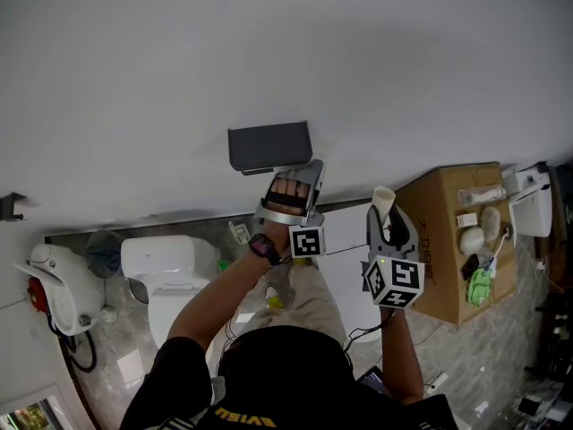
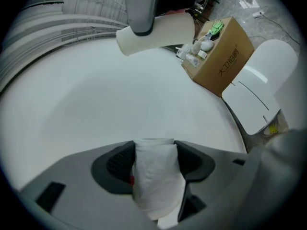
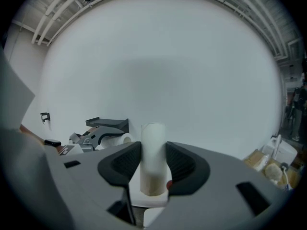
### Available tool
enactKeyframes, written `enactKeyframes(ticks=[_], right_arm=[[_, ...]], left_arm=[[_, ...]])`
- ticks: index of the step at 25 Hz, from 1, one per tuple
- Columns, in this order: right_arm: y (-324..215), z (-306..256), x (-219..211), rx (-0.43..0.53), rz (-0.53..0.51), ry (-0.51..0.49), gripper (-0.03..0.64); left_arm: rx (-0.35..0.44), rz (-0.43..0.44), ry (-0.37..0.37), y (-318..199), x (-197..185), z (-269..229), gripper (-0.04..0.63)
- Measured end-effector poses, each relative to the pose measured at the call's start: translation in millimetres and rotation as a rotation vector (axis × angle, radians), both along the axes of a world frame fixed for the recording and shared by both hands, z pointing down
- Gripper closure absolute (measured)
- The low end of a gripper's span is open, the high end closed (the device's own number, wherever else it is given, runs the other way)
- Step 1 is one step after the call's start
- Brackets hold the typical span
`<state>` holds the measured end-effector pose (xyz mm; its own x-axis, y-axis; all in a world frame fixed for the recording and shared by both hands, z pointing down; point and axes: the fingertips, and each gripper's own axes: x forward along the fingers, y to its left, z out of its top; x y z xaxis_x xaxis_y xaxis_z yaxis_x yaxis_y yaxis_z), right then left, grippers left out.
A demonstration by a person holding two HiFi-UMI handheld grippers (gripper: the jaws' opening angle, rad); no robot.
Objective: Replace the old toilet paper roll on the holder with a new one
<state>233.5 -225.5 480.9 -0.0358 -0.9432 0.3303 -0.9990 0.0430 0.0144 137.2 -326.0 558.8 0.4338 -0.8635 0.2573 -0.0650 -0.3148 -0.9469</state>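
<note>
left gripper view: left claw (image 2: 154, 150) is shut on the new roll (image 2: 154, 181), pads pressing its two sides. the wrap looks slightly pinched between them.
- handling (judgement): the roll is soft, light and crushable. grip across the outer wrap with a moderate squeeze. too hard would flatten the core hole, too slack would let the outer sheet slide.

head view: this claw sits just below the holder (image 1: 269, 146) on the wall. the roll does not look seated yet, and the holder's bar is hidden under its cover.

right gripper view: right claw (image 3: 153, 152) is narrow, clamped on the old tube (image 3: 153, 138), whose end sticks out past the pads.
- handling (judgement): the tube is bare card, very light and easily dented, so hold it mid-length and gently.
- in the head view it is apart from the holder, just beside the box (image 1: 457, 240).
</note>
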Motion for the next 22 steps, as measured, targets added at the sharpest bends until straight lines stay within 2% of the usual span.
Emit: enactKeyframes(ticks=[22], right_arm=[[-1, -4, -17, 0.005, -0.017, 0.014, 0.449]], left_arm=[[-0.004, -0.038, -0.034, -6, -31, 11, 0.331]])
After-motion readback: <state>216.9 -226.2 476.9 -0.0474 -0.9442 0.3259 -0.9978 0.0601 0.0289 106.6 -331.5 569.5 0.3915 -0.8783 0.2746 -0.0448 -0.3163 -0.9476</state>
